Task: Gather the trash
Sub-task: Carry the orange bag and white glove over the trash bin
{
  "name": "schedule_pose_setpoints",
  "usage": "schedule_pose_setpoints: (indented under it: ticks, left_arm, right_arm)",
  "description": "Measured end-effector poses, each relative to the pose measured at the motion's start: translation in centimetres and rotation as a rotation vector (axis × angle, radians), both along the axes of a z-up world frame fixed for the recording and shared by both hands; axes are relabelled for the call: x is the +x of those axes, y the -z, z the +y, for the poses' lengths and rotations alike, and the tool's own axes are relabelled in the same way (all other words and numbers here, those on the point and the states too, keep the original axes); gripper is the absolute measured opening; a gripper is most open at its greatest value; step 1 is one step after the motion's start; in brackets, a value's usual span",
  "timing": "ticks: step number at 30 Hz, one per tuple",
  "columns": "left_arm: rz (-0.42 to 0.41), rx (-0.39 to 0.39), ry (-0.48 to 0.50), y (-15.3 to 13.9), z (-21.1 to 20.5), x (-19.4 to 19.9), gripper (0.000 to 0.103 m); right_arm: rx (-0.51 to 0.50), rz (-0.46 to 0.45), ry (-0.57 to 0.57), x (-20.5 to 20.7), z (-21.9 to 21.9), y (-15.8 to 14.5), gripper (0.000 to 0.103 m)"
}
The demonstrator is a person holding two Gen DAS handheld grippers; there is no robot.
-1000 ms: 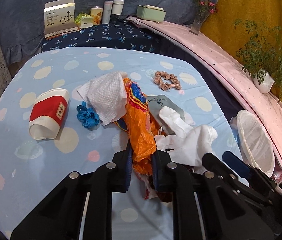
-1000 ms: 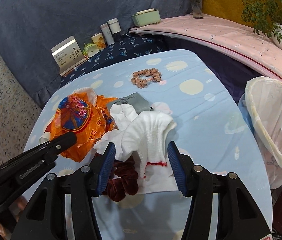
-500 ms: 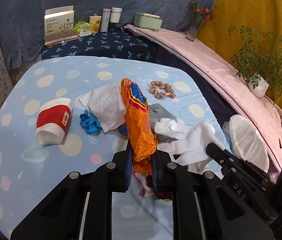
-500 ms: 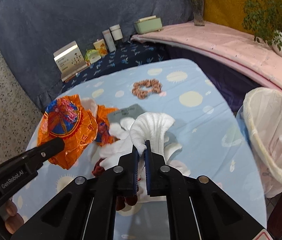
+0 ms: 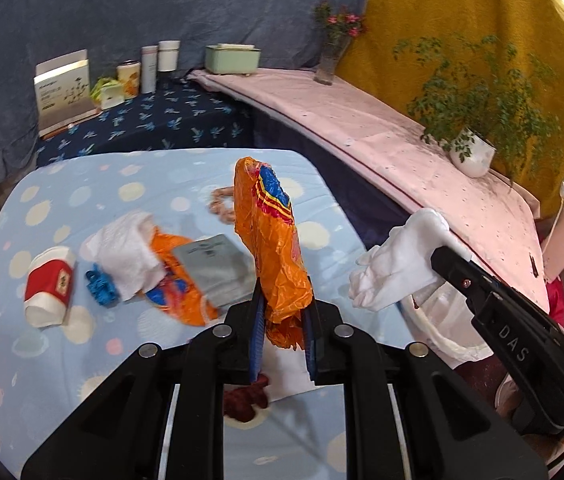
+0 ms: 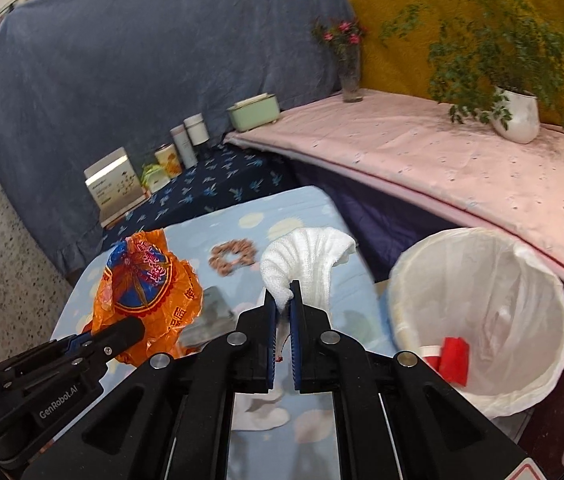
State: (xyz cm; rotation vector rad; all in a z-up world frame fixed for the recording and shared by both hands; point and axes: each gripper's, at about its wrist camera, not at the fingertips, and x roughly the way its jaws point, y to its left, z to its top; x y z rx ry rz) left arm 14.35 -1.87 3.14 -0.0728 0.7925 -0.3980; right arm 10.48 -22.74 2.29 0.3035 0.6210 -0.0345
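Note:
My left gripper (image 5: 282, 312) is shut on an orange plastic wrapper (image 5: 272, 232) and holds it lifted above the blue dotted table (image 5: 22, 360); the wrapper also shows in the right wrist view (image 6: 150, 284). My right gripper (image 6: 282, 300) is shut on a white crumpled tissue (image 6: 305, 256), held up beside the white-lined trash bin (image 6: 481, 300); the tissue also shows in the left wrist view (image 5: 397, 264). Red scraps (image 6: 451, 360) lie in the bin.
On the table lie a red-and-white paper cup (image 5: 48, 288), a white tissue (image 5: 126, 248), a blue scrap (image 5: 100, 288), another orange wrapper (image 5: 178, 300), a grey packet (image 5: 214, 268), a tan scrunchie (image 6: 232, 258) and a dark red scrunchie (image 5: 246, 400). A pink shelf (image 6: 461, 168) stands behind the bin.
My right gripper shut on the white tissue and lifted it toward the bin. My left gripper raised the orange wrapper off the table and moved right.

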Motion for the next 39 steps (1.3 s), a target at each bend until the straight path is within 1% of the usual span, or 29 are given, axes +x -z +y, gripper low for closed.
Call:
schedule_pose_setpoints:
  ticks: [11, 15, 26, 34, 39]
  left_arm:
    - [-0.01, 0.038, 0.145, -0.1, -8.7, -0.4, 0.016]
    - [-0.019, 0.055, 0.189, 0.0, -11.4, -0.9, 0.016]
    - [-0.013, 0.093, 0.284, 0.9, -16.8, -2.0, 0.016]
    - [0.004, 0.087, 0.338, 1.4, -19.5, -2.4, 0.016]
    - [0.03, 0.076, 0.359, 1.9, -20.6, -2.1, 0.016]
  right_arm:
    - [0.01, -0.008, 0.161, -2.3, -8.5, -0.1, 0.006]
    - [0.013, -0.006, 0.206, -3.2, -10.8, 0.1, 0.006]
    - [0.02, 0.002, 0.283, -5.2, -14.9, 1.1, 0.006]
    - [0.026, 0.025, 0.32, -6.1, -16.9, 2.3, 0.006]
    - [0.028, 0.033, 0.327, -6.2, -17.6, 2.9, 0.006]
